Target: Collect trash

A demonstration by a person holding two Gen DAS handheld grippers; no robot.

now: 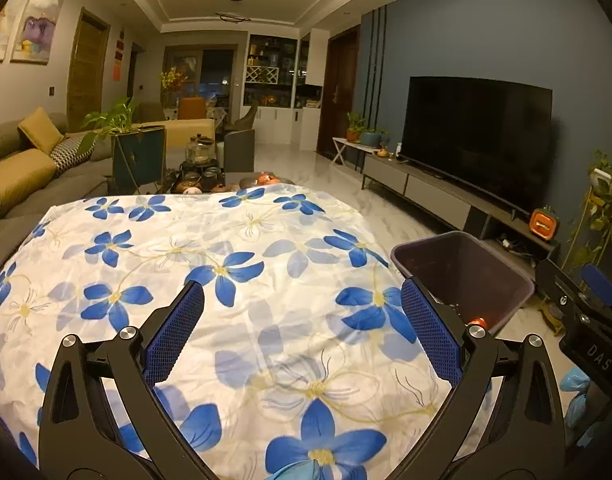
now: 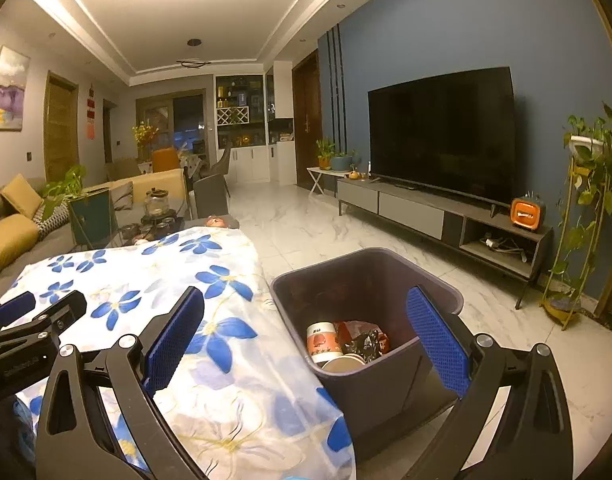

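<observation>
On the left, the left gripper hangs over the counter, which is covered by a white cloth with big blue flowers. Its blue fingers are spread wide apart and hold nothing. No trash shows on the cloth under them.

Next comes the right gripper. Its fingers are also wide apart and hold nothing. It points at the edge of the counter and the bin.

To the right, on the floor and just beside the counter, stands the dark bin. The trash is in there now. A paper cup with a red picture lies at the bottom, next to a crumpled dark wrapper. Something round and pale sits in front of them; I cannot tell what it is.

The cup looks light and easy to squash, so hold it softly around the middle. The wrapper looks thin and floppy, so pinch it at a fold. The job looks almost done.
</observation>
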